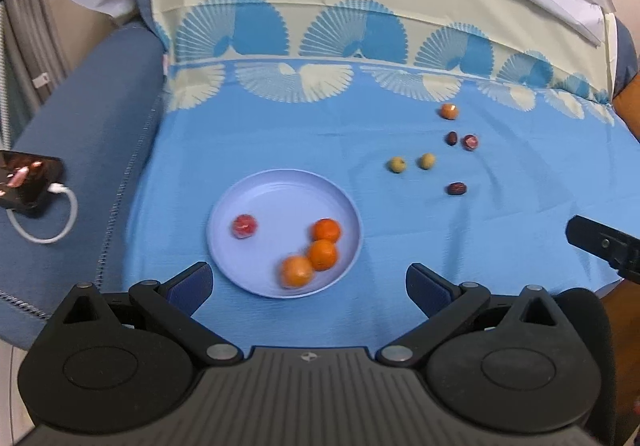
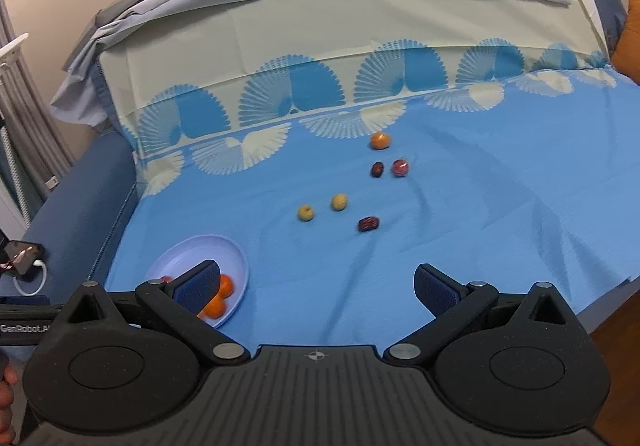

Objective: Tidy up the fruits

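A pale lilac plate [image 1: 280,190] [image 2: 188,250] lies on the blue cloth and holds three oranges [image 1: 323,254] [image 2: 218,306] and a red fruit [image 1: 244,226]. Loose on the cloth beyond it are an orange [image 1: 449,111] [image 2: 380,140], a red fruit [image 1: 471,141] [image 2: 399,167], two dark dates [image 1: 456,188] [image 2: 368,223], and two yellow-green fruits [image 1: 397,165] [image 2: 305,213]. My left gripper [image 1: 310,282] hangs open just in front of the plate, empty. My right gripper [image 2: 318,286] is open and empty, to the right of the plate.
The blue patterned cloth [image 2: 480,226] covers a sofa seat and backrest. A phone [image 1: 24,182] on a white cable rests on the left armrest [image 1: 92,150]. An orange cushion [image 2: 628,42] sits at the far right. The right gripper's body [image 1: 604,246] shows at the left wrist view's right edge.
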`<state>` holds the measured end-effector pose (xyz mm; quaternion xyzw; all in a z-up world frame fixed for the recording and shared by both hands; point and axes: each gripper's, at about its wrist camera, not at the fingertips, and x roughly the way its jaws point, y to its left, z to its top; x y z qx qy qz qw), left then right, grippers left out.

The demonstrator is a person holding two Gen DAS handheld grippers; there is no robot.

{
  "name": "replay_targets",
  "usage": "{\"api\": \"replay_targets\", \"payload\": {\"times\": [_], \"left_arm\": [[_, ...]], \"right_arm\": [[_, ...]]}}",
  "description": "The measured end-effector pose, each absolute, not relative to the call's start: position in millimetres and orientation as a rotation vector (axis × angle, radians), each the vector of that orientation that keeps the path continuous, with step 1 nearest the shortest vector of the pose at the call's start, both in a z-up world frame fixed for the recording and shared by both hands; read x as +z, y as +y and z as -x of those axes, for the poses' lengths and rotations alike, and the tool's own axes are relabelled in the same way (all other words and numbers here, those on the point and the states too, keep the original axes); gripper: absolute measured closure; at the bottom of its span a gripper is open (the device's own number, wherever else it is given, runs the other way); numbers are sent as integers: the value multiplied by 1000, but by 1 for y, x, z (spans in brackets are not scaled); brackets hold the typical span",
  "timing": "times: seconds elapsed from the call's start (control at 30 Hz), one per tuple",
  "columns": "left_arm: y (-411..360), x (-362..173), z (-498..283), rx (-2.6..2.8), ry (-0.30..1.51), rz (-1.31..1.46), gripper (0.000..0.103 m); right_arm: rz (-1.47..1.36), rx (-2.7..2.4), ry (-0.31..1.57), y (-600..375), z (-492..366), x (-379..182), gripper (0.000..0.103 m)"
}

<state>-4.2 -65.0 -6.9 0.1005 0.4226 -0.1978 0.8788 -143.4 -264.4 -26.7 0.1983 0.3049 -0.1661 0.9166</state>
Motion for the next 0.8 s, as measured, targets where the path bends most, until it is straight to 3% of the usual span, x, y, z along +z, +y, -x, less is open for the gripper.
{"api": "replay_targets", "payload": {"times": [0.5, 0.8], "left_arm": [[-188, -56, -61, -555, 970, -361, 0], [-287, -132, -162, -677, 987, -534, 0]], "right_arm": [[-462, -413, 679, -343, 100, -77, 1], [-467, -407, 742, -405, -13, -126, 1]]}}
